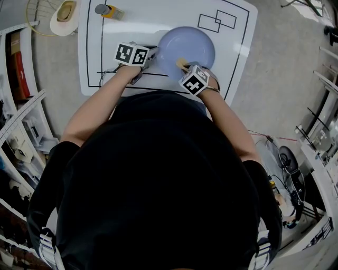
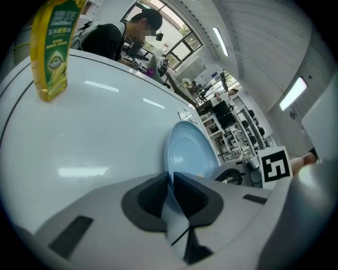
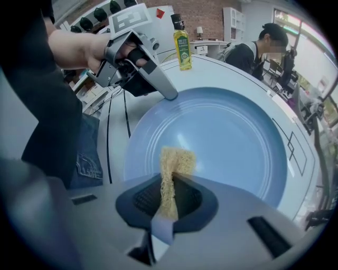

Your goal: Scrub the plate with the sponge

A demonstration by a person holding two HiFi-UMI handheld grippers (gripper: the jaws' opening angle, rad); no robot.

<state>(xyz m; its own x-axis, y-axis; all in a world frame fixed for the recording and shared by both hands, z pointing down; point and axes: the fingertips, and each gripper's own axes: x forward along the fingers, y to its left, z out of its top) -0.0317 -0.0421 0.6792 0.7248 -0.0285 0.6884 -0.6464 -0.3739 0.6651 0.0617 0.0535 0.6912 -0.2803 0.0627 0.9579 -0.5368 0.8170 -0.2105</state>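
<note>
A pale blue plate [image 1: 186, 50] lies on the white table [image 1: 132, 31]. My left gripper [image 1: 152, 54] is shut on the plate's left rim; in the left gripper view the plate [image 2: 190, 153] runs edge-on out of the closed jaws [image 2: 171, 184]. My right gripper [image 1: 183, 67] is shut on a yellow sponge [image 1: 181, 64] over the near part of the plate. In the right gripper view the sponge [image 3: 173, 171] sticks out of the jaws and rests on the plate [image 3: 222, 137], with the left gripper [image 3: 169, 95] at the far-left rim.
A yellow dish-soap bottle [image 1: 110, 11] lies at the table's far left edge, also seen as the bottle [image 2: 53, 47] and the bottle [image 3: 182, 50]. Black rectangles [image 1: 216, 21] are drawn on the table. A fan [image 1: 50, 16] stands left. Shelves [image 1: 21, 105] line the left side.
</note>
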